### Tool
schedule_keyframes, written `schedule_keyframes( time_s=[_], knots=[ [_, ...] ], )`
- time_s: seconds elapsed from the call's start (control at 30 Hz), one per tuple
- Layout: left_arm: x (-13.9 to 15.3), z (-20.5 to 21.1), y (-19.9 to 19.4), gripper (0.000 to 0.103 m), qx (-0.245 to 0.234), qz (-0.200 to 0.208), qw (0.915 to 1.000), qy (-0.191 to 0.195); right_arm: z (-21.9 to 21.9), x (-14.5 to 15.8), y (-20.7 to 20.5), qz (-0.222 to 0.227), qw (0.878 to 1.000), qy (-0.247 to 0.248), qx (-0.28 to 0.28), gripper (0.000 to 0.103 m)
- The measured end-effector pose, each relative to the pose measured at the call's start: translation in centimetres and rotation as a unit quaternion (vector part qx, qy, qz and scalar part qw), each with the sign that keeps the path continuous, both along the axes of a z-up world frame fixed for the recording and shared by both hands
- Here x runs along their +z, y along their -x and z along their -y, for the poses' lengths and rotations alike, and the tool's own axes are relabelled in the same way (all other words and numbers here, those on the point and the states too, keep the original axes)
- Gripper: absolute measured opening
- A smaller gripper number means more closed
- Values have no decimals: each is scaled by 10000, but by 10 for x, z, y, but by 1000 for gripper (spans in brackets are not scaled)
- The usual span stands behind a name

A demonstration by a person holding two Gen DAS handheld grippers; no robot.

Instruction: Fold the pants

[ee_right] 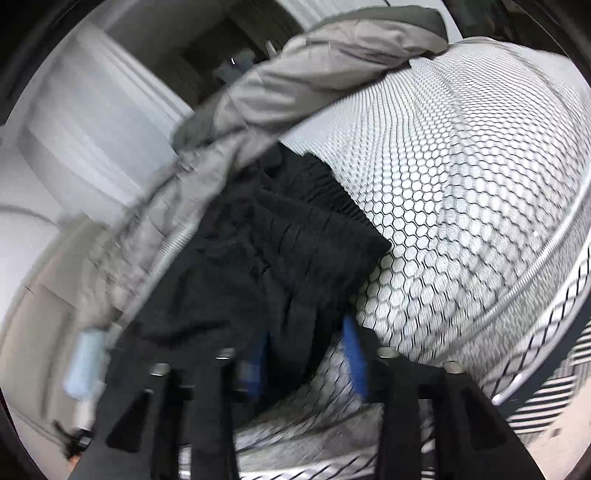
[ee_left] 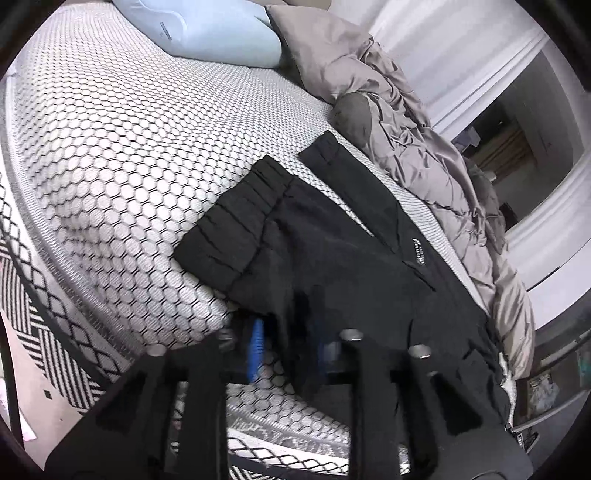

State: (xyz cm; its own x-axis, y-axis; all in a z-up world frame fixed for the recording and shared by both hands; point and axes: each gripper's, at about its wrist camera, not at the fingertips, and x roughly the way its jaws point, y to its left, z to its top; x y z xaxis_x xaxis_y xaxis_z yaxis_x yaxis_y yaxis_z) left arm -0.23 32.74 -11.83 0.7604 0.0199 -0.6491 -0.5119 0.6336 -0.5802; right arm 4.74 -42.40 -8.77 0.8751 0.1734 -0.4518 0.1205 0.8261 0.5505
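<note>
Black pants lie on the hexagon-patterned mattress near its edge, with the gathered waistband to the left and a zip pocket to the right. My left gripper straddles the near edge of the cloth. Its left blue pad stands a little apart from the fabric. In the blurred right wrist view the pants bunch up in front of my right gripper. A fold hangs between its blue pads, and mattress shows in the gap beside the right pad.
A pale blue pillow lies at the far end of the bed. A rumpled grey duvet runs along the far side, right behind the pants. White door frames stand beyond. A black-and-white patterned rug covers the floor below the mattress edge.
</note>
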Motion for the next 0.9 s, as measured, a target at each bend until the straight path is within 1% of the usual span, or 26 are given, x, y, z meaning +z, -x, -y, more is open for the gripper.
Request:
schedule_keyframes(
  time_s=[0.03,0.07,0.13,0.17,0.2,0.23,0.27,0.3,0.37,0.47,0.53,0.63,0.7,0.77,0.8,0.9],
  knots=[
    [-2,-2,-4,25,25,-8,10000,69,2,1,2,133,9998,-120,39,65],
    [-5,-5,-7,25,120,-39,9998,119,3,1,1,147,9997,-189,58,65],
    [-9,-9,-10,11,306,-37,9994,184,5,-1,-14,15,9992,-410,32,64],
    [-9,-10,-9,6,378,-54,9991,174,6,-5,-23,-46,9983,-578,47,59],
    [-6,-9,-4,3,418,54,9989,206,6,-7,-27,-122,9980,-627,16,33],
    [-2,-8,0,2,434,114,9989,157,5,-9,-28,-237,9978,-614,-86,21],
    [2,-7,6,2,423,142,9990,81,4,-6,-23,-169,9978,-636,-114,19],
    [6,-4,14,2,400,170,9991,-5,4,-2,-20,-69,9981,-606,-107,14],
    [7,-4,23,1,371,142,9992,-48,5,1,3,31,9989,-426,-172,14],
    [8,-7,26,1,333,165,9993,38,15,-11,11,-220,9985,-471,-194,14],
    [16,-8,34,1,317,277,9991,-43,13,-6,16,-129,9986,-462,-214,14],
    [37,-9,29,1,295,464,9983,-170,4,18,30,268,9990,-274,-238,14],
    [52,-13,21,1,287,568,9977,-248,-6,42,28,537,9982,-115,-239,14],
    [66,-17,8,1,287,625,9972,-296,-17,66,18,770,9967,22,-262,14],
    [76,-20,-5,1,271,630,9970,-363,-20,76,15,838,9960,76,-284,14],
    [95,-29,-43,1,227,601,9967,-500,-30,107,-16,978,9941,300,-359,14]
  ],
)
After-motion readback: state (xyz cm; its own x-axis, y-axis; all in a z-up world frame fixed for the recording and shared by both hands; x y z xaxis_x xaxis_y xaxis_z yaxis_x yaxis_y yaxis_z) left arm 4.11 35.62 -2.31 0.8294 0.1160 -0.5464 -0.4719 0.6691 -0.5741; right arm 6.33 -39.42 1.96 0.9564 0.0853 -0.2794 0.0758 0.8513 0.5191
